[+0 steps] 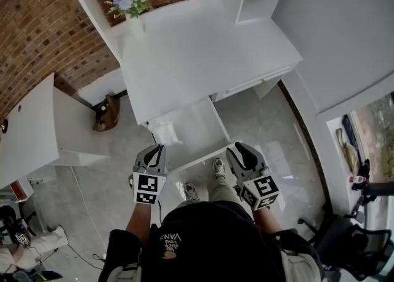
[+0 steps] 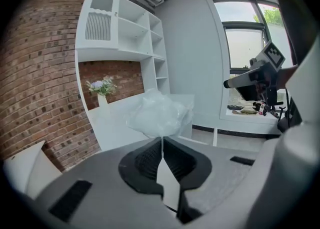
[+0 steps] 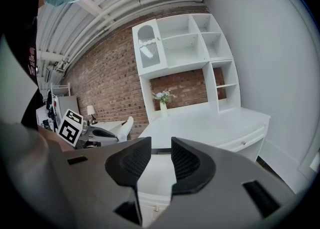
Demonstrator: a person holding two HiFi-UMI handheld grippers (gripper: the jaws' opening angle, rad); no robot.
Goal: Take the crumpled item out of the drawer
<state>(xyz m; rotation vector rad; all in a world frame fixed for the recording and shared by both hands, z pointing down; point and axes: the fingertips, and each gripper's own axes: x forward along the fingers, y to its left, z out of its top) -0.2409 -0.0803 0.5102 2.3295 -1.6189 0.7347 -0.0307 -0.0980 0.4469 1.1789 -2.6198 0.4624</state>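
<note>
The left gripper (image 1: 158,148) had its fingers (image 2: 148,159) pressed almost together, pinching a thin fold of the crumpled item (image 2: 159,115). The item was a wad of clear, whitish plastic that bunched out just past the fingertips. From the head view the crumpled item (image 1: 166,132) sat at the left gripper's tips, over the left near corner of the open drawer (image 1: 198,122). In the left gripper view it was held up in the air in front of the white desk (image 1: 197,53). To the right, the right gripper (image 1: 237,149) hung at the drawer's near right corner. Its fingers (image 3: 187,162) were spread apart with nothing between them, touching nothing.
</note>
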